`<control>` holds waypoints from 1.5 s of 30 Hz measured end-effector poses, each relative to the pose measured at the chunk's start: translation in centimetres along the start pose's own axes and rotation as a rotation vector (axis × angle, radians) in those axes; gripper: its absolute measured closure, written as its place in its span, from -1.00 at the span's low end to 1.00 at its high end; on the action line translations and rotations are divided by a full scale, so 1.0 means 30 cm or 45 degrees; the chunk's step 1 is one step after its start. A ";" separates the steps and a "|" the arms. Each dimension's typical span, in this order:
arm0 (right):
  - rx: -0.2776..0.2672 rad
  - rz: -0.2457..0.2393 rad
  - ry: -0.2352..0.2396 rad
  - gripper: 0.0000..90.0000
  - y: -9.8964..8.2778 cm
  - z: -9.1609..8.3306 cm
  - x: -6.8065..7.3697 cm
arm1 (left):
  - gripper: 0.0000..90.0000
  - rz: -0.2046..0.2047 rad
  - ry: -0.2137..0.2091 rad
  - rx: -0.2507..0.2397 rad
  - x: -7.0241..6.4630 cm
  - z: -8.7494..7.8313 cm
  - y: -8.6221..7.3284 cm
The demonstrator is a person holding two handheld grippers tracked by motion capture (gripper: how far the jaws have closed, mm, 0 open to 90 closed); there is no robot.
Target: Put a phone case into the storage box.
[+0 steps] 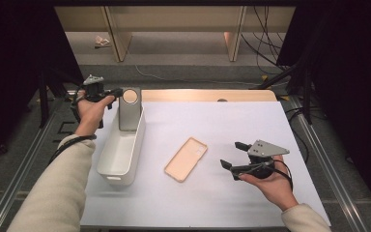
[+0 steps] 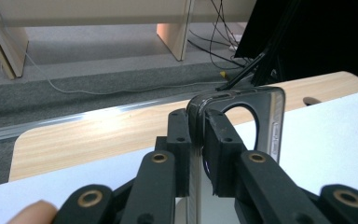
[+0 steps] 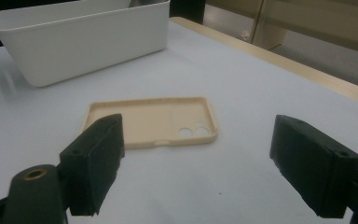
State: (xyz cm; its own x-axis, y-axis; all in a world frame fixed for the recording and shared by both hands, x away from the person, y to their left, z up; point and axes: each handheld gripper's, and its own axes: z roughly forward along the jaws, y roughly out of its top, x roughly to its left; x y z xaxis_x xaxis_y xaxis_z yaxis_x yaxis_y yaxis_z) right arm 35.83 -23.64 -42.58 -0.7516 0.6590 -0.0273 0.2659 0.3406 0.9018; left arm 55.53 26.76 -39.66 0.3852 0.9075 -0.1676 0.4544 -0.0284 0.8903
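Observation:
A dark grey phone case (image 1: 129,108) with a large round camera hole stands upright in the far end of a white bin (image 1: 138,145). My left gripper (image 1: 117,92) is shut on its top edge. In the left gripper view the jaws (image 2: 198,128) pinch the grey case (image 2: 266,119) edge-on. A beige phone case (image 1: 186,158) lies open side up on the white mat, right of the bin. My right gripper (image 1: 230,153) hovers open just right of it. The right gripper view has the beige case (image 3: 149,122) ahead of the open gripper (image 3: 196,158), and the bin (image 3: 84,39) beyond.
The white mat (image 1: 251,121) covers a wooden table whose far edge (image 1: 207,94) shows bare wood. Metal rails run along both sides. Behind the table are wooden furniture legs and cables on a grey floor.

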 end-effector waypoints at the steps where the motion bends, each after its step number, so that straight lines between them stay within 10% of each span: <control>1: 0.000 -0.001 -0.001 -0.58 0.000 0.001 0.000 | 0.77 0.003 0.002 0.005 -0.001 0.002 -0.001; 17: 0.002 -0.001 0.000 -0.59 0.000 0.000 0.001 | 0.43 0.081 0.068 0.085 -0.022 0.019 0.005; 27: 0.004 0.002 0.002 -0.59 -0.001 0.003 0.001 | -0.29 0.071 0.115 0.115 -0.032 0.005 0.029; 38: 0.006 0.002 -0.002 -0.60 0.001 0.004 0.003 | -0.99 0.100 0.087 0.084 -0.055 -0.064 0.078; 45: 0.008 0.002 -0.005 -0.60 0.003 0.005 0.004 | -1.00 0.126 0.055 0.044 -0.073 -0.134 0.086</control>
State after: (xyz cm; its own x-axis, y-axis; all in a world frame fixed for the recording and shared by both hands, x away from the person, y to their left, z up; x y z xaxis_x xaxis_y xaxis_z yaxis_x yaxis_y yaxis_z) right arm 35.85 -23.43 -42.58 -0.7491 0.6619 -0.0276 0.2707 0.3438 0.8992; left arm 52.64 26.39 -35.29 0.3952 0.9166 -0.0606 0.4438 -0.1327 0.8862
